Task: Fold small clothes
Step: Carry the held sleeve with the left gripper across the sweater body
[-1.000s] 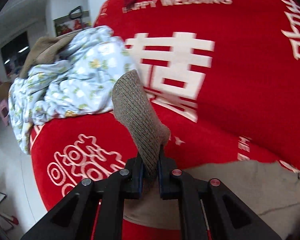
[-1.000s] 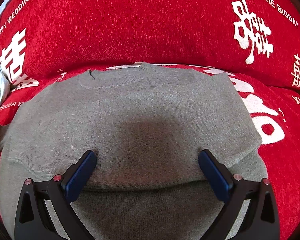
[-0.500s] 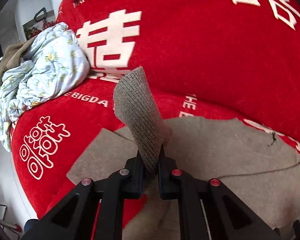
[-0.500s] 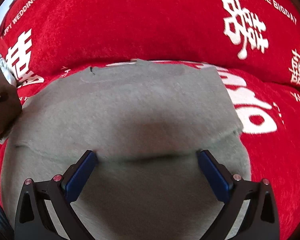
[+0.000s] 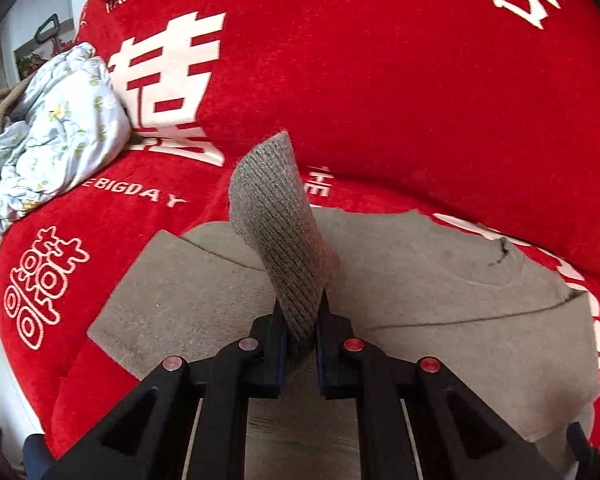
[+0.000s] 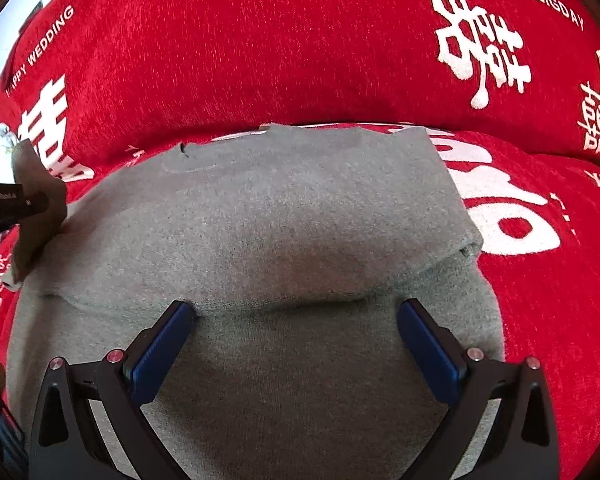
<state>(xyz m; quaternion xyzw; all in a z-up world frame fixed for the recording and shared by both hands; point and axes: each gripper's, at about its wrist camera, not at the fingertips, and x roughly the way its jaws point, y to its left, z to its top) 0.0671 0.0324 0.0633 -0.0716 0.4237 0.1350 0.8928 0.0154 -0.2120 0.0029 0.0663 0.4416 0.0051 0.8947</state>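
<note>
**Left tool carries sleeve cuff inward**

Left tool (image 5: 300, 332) is clamped on the ribbed cuff (image 5: 276, 216) of the grey sweater (image 6: 260, 220), which lies flat on the red sofa cover (image 6: 300, 40). Lay the sleeve straight across the sweater's body, cuff flat. Right tool (image 6: 296, 344) hovers wide open above the sweater's hem, holding nothing. Right of the sweater, the cover is bare.

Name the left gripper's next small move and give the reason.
Probably carry the cuff a little further across the sweater and lay it down. The left gripper is shut on the cuff, which stands raised over the sweater's body.
</note>
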